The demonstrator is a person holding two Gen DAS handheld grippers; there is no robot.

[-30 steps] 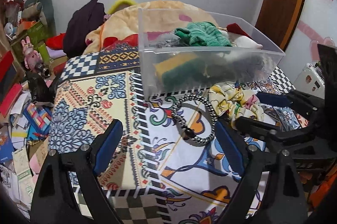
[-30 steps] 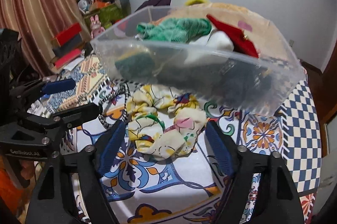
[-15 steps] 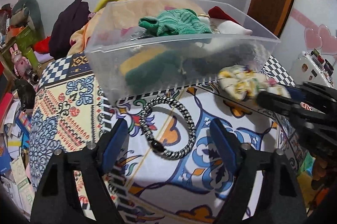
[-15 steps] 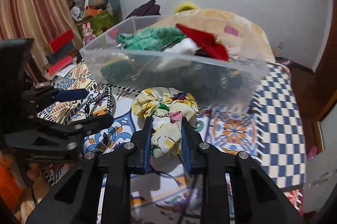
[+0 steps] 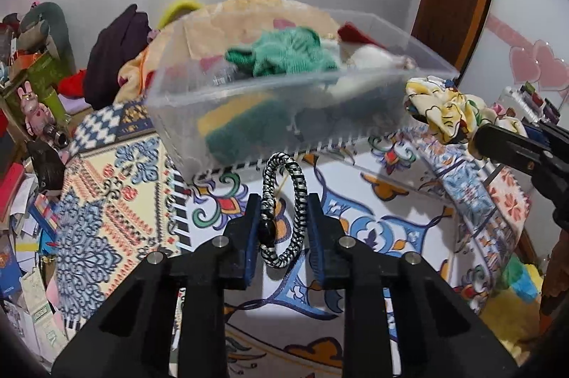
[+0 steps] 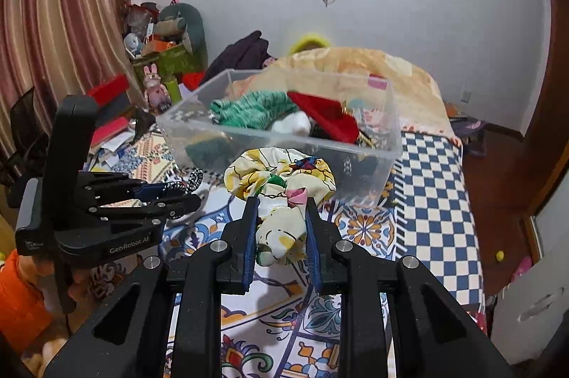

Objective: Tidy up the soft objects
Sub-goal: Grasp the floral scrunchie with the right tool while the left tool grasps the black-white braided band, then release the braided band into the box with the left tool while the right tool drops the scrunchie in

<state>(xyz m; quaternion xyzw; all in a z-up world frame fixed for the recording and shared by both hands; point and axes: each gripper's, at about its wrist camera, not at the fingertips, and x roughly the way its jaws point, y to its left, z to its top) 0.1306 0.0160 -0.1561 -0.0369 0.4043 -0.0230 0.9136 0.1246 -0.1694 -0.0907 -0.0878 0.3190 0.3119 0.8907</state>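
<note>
You are holding the braided hair tie point(image 5: 282, 210) in your left gripper point(image 5: 283, 223) and the floral scrunchie point(image 6: 281, 193) in your right gripper point(image 6: 281, 225), both just before the clear bin point(image 6: 284, 143) on the bed point(image 6: 437, 200), so be lifting each over its near rim before releasing.

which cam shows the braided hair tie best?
Left wrist. The hair tie sits centre frame, whole loop and its dark bead visible, pinched between the left gripper fingers. The right wrist view catches only a short braided stretch poking past that gripper's fingertips, at the left of the frame.
</note>
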